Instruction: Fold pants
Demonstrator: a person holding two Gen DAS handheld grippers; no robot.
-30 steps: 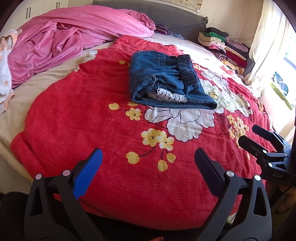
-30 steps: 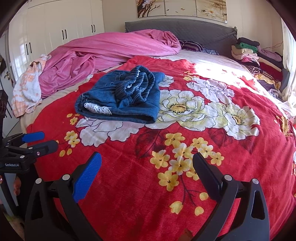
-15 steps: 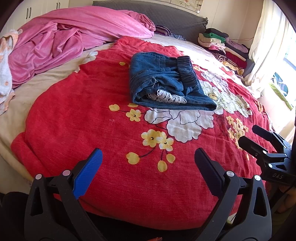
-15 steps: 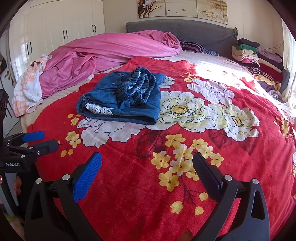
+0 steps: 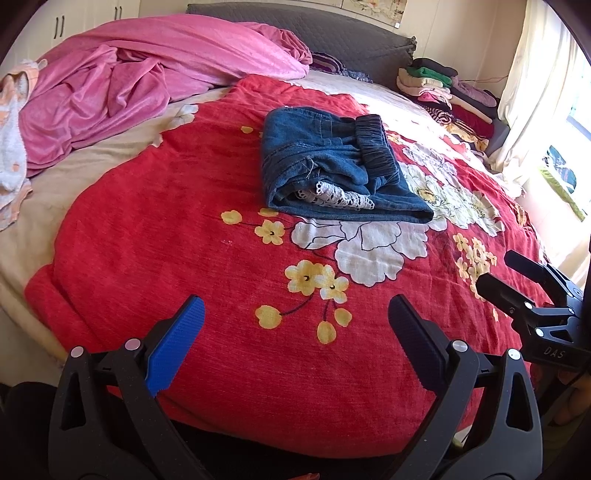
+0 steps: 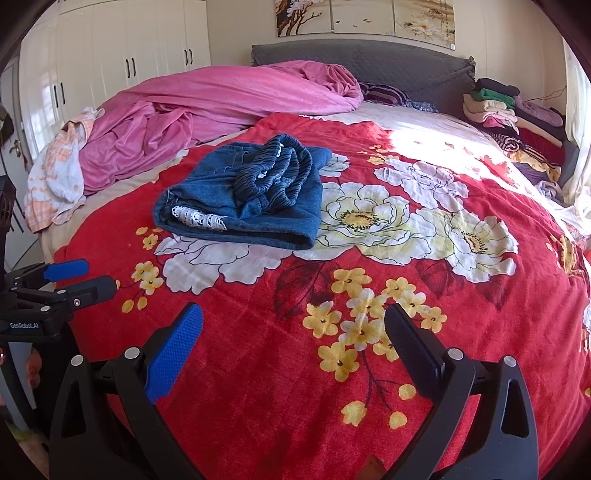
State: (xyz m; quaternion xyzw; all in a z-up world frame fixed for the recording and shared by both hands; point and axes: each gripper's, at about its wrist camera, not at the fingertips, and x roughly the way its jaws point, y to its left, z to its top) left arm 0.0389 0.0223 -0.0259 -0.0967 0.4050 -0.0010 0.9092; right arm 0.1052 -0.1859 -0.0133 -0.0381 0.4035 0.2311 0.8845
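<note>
Both tongs, left [image 5: 295, 321] and right [image 6: 293, 325], gape wide, empty, near the bed edge. Pants [image 6: 243, 199] lie folded far off; judged done, so leave them untouched.

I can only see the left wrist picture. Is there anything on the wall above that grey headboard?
Observer: Yes. The right wrist view shows three flower paintings side by side above the headboard.
Operator: And what's beyond the pink blanket, on the left?
Observer: A row of white wardrobe doors with dark handles, all closed.
</note>
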